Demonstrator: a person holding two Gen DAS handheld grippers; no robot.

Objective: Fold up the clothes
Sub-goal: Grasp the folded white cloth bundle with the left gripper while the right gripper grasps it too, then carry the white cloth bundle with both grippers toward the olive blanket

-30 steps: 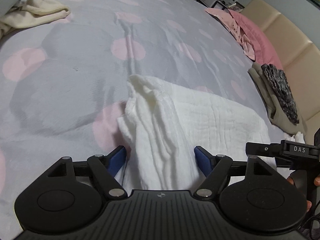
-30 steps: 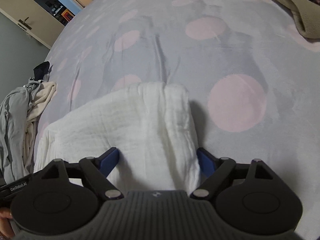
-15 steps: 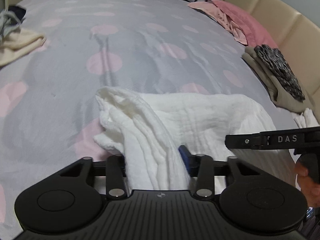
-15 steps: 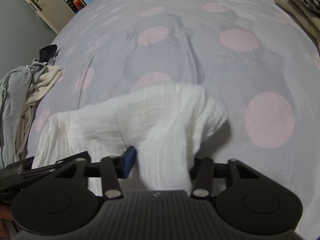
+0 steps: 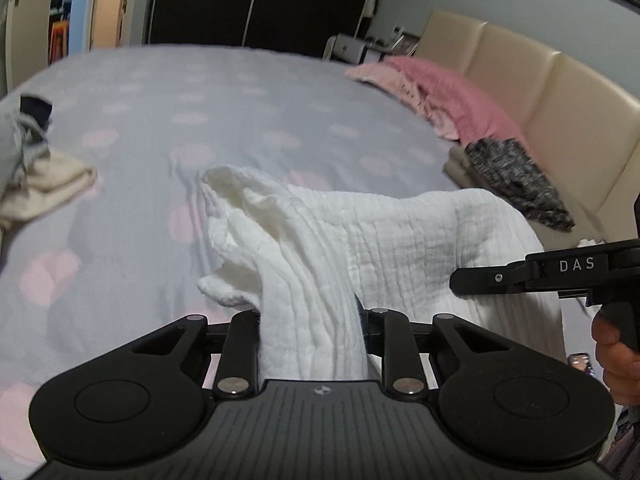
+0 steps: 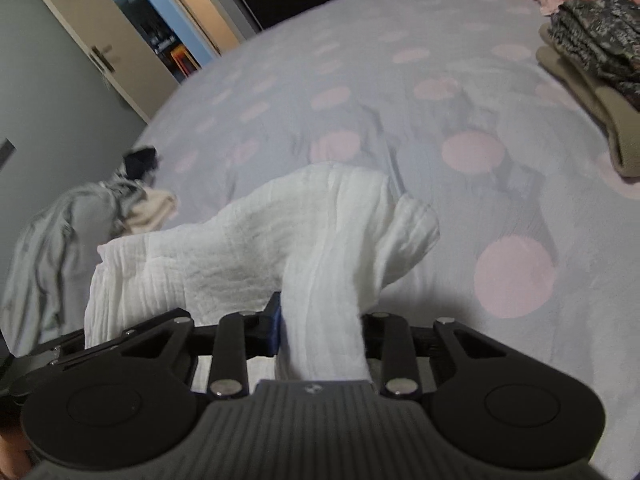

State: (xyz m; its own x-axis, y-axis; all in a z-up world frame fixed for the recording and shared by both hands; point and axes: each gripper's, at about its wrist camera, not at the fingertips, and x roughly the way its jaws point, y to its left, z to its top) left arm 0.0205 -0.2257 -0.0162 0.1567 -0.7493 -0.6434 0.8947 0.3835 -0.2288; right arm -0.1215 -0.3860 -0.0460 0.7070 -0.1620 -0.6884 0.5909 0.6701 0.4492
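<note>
A white crinkled muslin cloth (image 5: 400,236) hangs between my two grippers above the bed. My left gripper (image 5: 310,332) is shut on its left end, with fabric bunched between the fingers. My right gripper (image 6: 320,328) is shut on the right end of the same cloth (image 6: 248,248). The right gripper also shows at the right edge of the left wrist view (image 5: 540,272), held by a hand. The cloth's far part droops toward the bedspread.
The bed has a grey spread with pink dots (image 5: 200,112). Unfolded grey and cream clothes (image 6: 60,232) lie at the left. A folded stack of beige and dark patterned clothes (image 6: 592,60) sits at the right, by pink pillows (image 5: 440,96) and a beige headboard (image 5: 560,92).
Both grippers closed on the white cloth's ends and lifted it off the bed. The views now sit higher and look further across the room.
</note>
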